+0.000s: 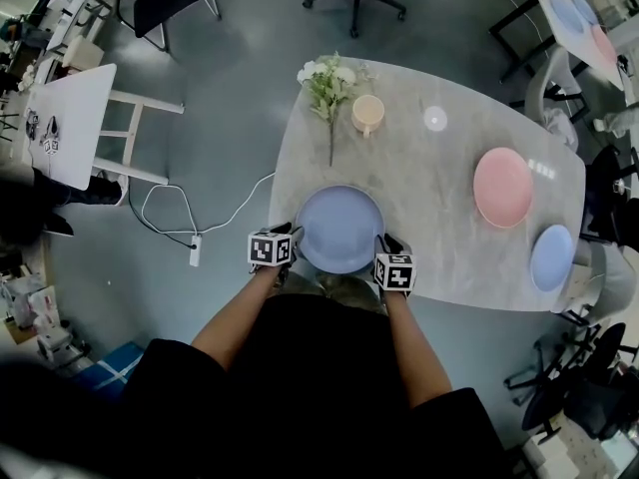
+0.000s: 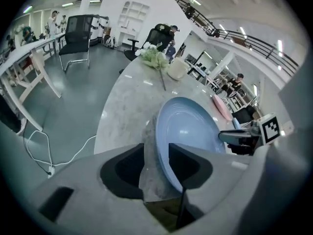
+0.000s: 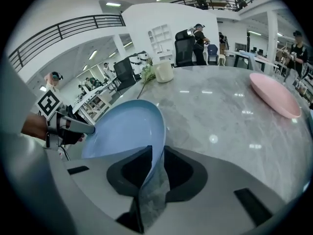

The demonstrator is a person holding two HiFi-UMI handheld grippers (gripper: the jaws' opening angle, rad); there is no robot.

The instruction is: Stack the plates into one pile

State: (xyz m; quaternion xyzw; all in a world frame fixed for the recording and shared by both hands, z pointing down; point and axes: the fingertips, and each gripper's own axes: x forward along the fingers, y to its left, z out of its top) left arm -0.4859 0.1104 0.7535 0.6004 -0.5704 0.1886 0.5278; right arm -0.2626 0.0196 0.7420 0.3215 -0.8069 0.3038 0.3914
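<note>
Lying flat at the near edge of the tabletop (image 1: 439, 188), the large blue plate (image 1: 339, 230) has its left rim between the parted jaws of the left tool (image 2: 156, 163) and its right rim between the narrower-set jaws of the right tool (image 3: 156, 163), neither seeming to press. The step in hand looks like a two-sided grasp, since the pink plate (image 1: 502, 188) and small blue plate (image 1: 552, 257) lie unstacked well apart. Next, both tools should probably close together and lift the plate level.

Pale blue large plate (image 1: 340, 230), pink plate (image 1: 502, 188), blue small plate (image 1: 552, 257), grey-white marbled table (image 1: 429, 178), cream cup (image 1: 367, 114), white flowers (image 1: 327, 76) on green stems, black-and-white square markers on left hand-held gripper (image 1: 290, 239) and right hand-held gripper (image 1: 383, 247), grey floor (image 1: 220, 118).
</note>
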